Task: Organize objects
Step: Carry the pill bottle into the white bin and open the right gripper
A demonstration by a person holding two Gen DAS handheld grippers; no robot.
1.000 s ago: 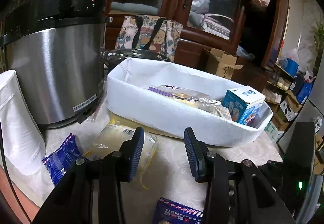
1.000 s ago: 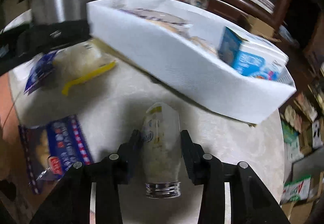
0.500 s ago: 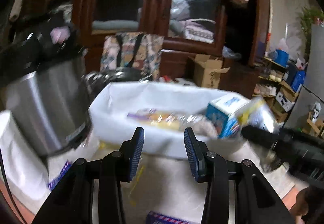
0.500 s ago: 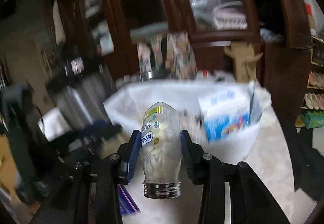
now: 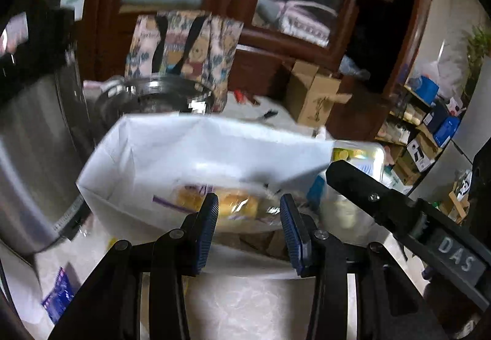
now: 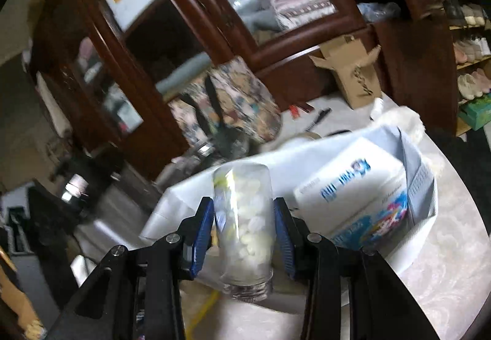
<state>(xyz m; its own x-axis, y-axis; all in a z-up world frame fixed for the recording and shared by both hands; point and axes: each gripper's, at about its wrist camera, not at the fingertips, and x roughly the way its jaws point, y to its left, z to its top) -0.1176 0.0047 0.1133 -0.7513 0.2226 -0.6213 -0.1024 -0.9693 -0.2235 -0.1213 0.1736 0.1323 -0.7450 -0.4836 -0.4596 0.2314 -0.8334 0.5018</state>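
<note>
- Jar (image 6: 244, 226) full of pale bits sat in the middle of the right view, squeezed between the right gripper (image 6: 244, 229) pads, cap end near the camera.
- Left gripper (image 5: 248, 228) stood apart at the bottom middle, holding nothing.
- White bin (image 5: 172, 155) lay behind both, with a blue and white box (image 6: 353, 195) inside.
- Silver cooker (image 5: 33, 140) stood at the left.

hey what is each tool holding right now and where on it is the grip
The right tool grips a clear bottle by its body. The left tool holds nothing.
</note>
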